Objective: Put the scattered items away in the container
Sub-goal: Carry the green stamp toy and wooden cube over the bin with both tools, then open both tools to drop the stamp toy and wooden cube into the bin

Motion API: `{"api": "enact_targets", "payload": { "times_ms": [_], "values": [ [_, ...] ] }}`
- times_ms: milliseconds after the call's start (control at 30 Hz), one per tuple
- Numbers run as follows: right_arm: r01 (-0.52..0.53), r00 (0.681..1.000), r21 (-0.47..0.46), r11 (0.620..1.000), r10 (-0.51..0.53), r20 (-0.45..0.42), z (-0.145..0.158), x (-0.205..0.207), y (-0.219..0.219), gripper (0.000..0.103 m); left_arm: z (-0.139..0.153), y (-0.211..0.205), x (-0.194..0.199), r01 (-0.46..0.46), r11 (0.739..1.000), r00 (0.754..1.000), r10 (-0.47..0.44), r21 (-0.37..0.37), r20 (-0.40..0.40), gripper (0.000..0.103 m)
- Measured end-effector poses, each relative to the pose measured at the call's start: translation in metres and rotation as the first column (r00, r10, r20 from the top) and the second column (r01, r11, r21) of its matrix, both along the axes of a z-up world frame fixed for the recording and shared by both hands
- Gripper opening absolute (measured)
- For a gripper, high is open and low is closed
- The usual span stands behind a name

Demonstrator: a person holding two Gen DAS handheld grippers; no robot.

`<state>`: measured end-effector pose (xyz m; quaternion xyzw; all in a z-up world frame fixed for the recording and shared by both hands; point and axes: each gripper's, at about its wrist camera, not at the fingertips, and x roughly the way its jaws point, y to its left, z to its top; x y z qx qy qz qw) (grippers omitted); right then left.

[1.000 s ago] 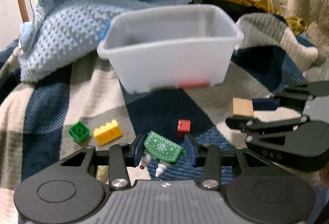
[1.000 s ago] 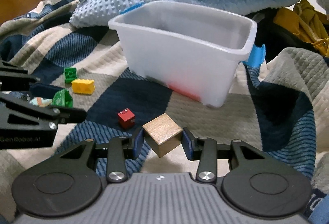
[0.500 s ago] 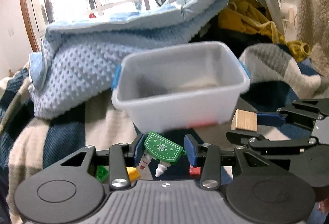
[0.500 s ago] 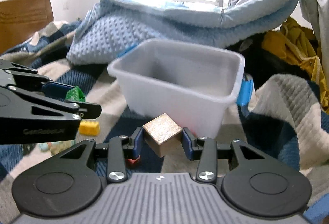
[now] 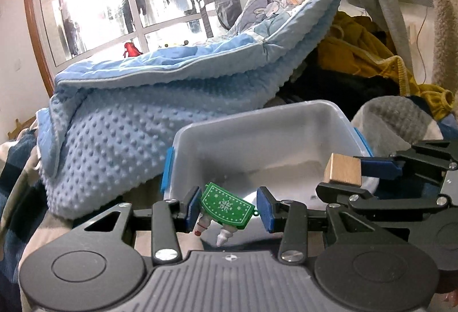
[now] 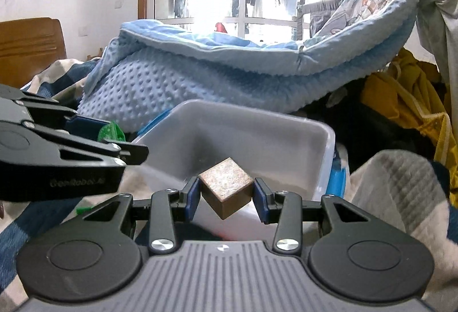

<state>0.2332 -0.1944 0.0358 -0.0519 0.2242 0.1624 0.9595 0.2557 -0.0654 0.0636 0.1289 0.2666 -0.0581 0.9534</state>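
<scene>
My left gripper (image 5: 227, 210) is shut on a green toy piece with white snowflake dots (image 5: 227, 207) and holds it at the near rim of the translucent white bin (image 5: 257, 117). My right gripper (image 6: 226, 197) is shut on a wooden cube (image 6: 226, 191) and holds it at the bin's (image 6: 329, 137) near edge. The cube also shows in the left wrist view (image 5: 342, 173), over the bin's right side. The left gripper shows in the right wrist view (image 6: 111, 144) with the green piece (image 6: 110, 133). The bin's floor is mostly hidden.
A bumpy light blue blanket (image 5: 120, 134) is heaped behind and left of the bin. Yellow clothing (image 5: 366, 54) lies at the back right. The checked blue and cream quilt (image 6: 395, 183) lies under everything. A green brick (image 6: 84, 210) peeks out low at left.
Both grippers have risen from the quilt and moved forward to the bin with their items. The loose bricks on the quilt have dropped out of view.
</scene>
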Motion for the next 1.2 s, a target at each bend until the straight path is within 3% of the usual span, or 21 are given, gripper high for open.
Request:
{"api": "enact_targets", "payload": {
  "times_ms": [267, 467, 633, 700, 733, 800, 833, 967, 1200],
  "values": [
    [0.030, 1.000, 0.011, 0.999, -0.030, 0.008, 0.002, 0.048, -0.005, 0.044, -0.006, -0.005, 0.057, -0.009, 1.000, 1.000, 0.009, 0.000, -0.015, 0.046],
    [0.053, 0.998, 0.000, 0.999, -0.053, -0.017, -0.009, 0.080, -0.007, 0.044, -0.022, -0.009, 0.095, -0.019, 0.999, 0.999, 0.021, 0.044, -0.038, 0.046],
    [0.060, 0.996, -0.003, 0.998, -0.060, -0.063, -0.025, 0.095, -0.011, 0.044, -0.041, -0.005, 0.106, -0.026, 0.999, 0.997, 0.028, 0.030, -0.076, 0.047],
    [0.069, 0.995, 0.003, 0.998, -0.068, -0.072, -0.030, 0.096, -0.013, 0.045, -0.049, -0.003, 0.106, -0.025, 0.999, 0.996, 0.028, 0.039, -0.089, 0.052],
    [0.074, 0.994, 0.003, 0.997, -0.074, -0.074, -0.031, 0.096, -0.014, 0.050, -0.052, -0.002, 0.106, -0.029, 0.999, 0.995, 0.033, 0.039, -0.091, 0.054],
    [0.081, 0.994, 0.002, 0.997, -0.081, -0.077, -0.033, 0.095, -0.016, 0.069, -0.055, 0.000, 0.105, -0.038, 0.999, 0.994, 0.041, 0.027, -0.098, 0.068],
    [0.083, 0.994, 0.002, 0.997, -0.083, -0.071, -0.032, 0.093, -0.016, 0.080, -0.055, 0.001, 0.105, -0.042, 0.999, 0.994, 0.044, 0.019, -0.101, 0.070],
    [0.088, 0.995, -0.001, 0.996, -0.088, -0.042, -0.026, 0.086, -0.018, 0.083, -0.049, 0.004, 0.099, -0.051, 0.999, 0.995, 0.052, 0.012, -0.090, 0.078],
    [0.068, 0.998, 0.004, 0.998, -0.068, 0.011, -0.010, 0.054, -0.019, 0.083, -0.026, 0.013, 0.061, -0.055, 0.998, 0.998, 0.055, 0.009, -0.034, 0.079]
  ]
}}
